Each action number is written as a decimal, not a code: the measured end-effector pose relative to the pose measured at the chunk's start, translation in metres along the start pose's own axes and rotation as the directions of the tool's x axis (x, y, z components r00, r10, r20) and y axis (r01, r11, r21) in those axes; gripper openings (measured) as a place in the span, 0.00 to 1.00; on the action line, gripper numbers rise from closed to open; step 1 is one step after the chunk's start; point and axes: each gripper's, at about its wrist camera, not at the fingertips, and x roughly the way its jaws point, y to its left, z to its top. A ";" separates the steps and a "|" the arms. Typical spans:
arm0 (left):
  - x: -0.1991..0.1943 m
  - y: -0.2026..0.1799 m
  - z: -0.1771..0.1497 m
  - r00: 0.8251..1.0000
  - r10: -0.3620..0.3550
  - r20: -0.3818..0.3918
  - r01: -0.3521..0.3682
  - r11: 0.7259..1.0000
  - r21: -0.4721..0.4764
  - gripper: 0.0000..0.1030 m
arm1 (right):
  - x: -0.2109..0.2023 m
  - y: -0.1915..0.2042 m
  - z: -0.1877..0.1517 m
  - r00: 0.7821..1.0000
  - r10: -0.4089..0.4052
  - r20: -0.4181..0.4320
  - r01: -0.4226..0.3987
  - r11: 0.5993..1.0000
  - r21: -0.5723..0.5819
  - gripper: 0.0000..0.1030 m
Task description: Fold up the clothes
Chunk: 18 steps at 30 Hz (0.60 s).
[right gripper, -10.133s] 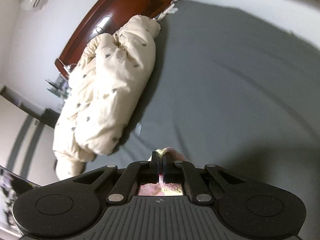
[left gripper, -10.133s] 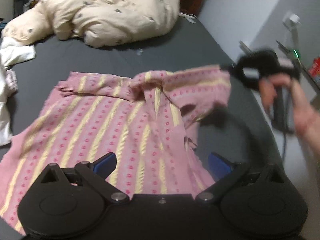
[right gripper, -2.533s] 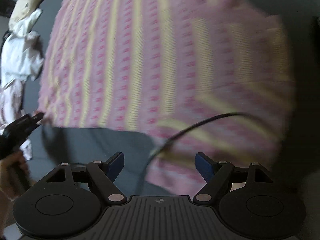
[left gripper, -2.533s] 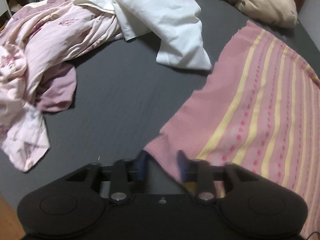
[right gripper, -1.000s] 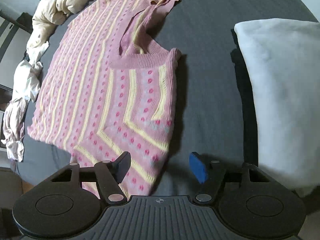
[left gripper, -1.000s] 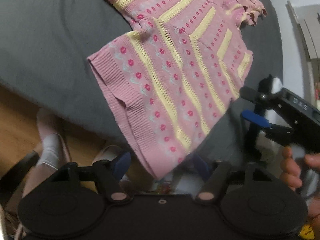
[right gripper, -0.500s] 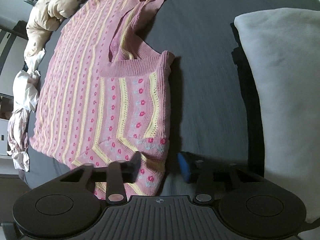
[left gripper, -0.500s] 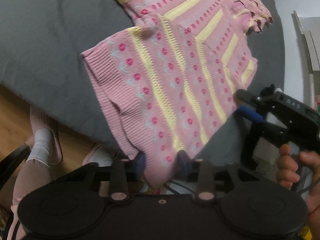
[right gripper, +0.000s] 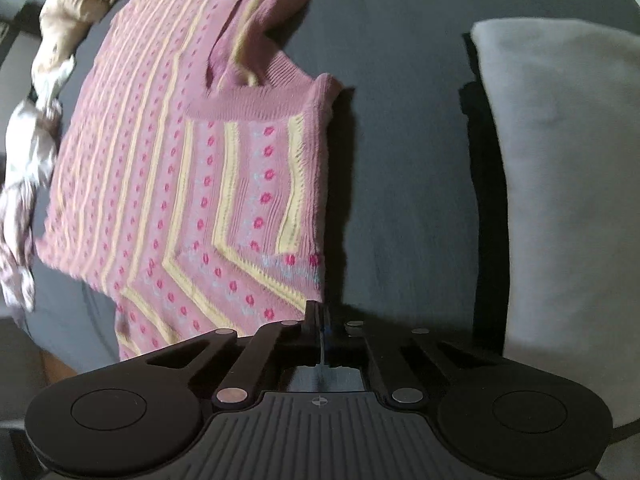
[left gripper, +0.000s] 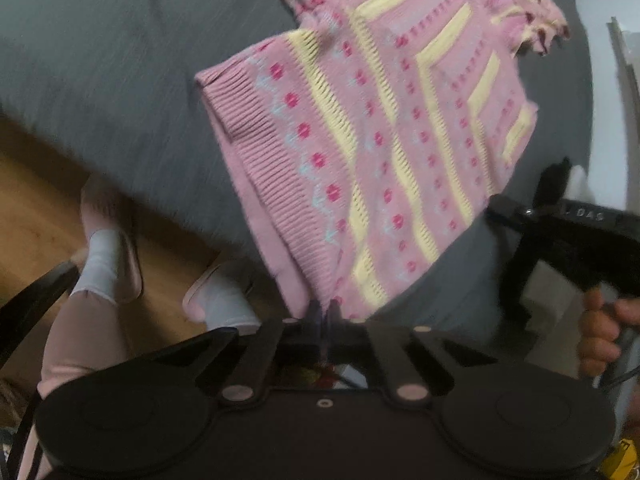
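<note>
Pink knitted sweater (left gripper: 380, 152) lies folded on the grey bed (left gripper: 100, 60); left tongs (left gripper: 322, 312) and right tongs (right gripper: 320, 312) each pinch its near edge.

Pink sweater (right gripper: 192, 184) with yellow stripes and red dots on dark grey bedsheet (right gripper: 400, 160).

Pink knit sweater (left gripper: 384, 128) with yellow stripes lies spread flat, one sleeve folded across it.

A grey bed (right gripper: 400, 160) carries the pink sweater (right gripper: 180, 180) and a white pillow (right gripper: 560, 180).
</note>
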 end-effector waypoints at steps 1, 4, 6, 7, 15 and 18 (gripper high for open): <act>0.003 0.001 -0.001 1.000 0.004 -0.014 -0.004 1.000 -0.003 0.03 | 0.000 0.001 -0.002 1.000 -0.012 -0.007 0.012 1.000 -0.007 0.00; 0.009 0.003 -0.001 0.999 0.018 -0.031 -0.019 1.000 -0.008 0.02 | 0.002 -0.001 -0.006 0.999 -0.031 -0.025 0.031 0.999 -0.012 0.00; 0.013 0.006 0.000 0.999 0.017 -0.036 -0.018 1.000 -0.012 0.03 | 0.002 -0.003 -0.007 0.999 -0.023 -0.034 0.023 1.000 -0.008 0.00; 0.013 0.006 0.001 0.999 0.020 -0.026 -0.020 1.000 -0.013 0.03 | 0.001 -0.003 -0.006 0.999 -0.014 -0.036 0.014 1.000 -0.006 0.01; -0.008 0.009 0.007 0.999 0.041 0.016 -0.040 0.998 -0.051 0.35 | -0.013 -0.008 0.021 0.999 0.028 0.029 -0.031 0.996 0.082 0.09; -0.029 -0.004 0.013 0.994 0.057 0.089 -0.057 0.998 0.008 0.38 | -0.016 -0.004 0.034 0.996 0.016 0.087 -0.022 0.997 0.072 0.72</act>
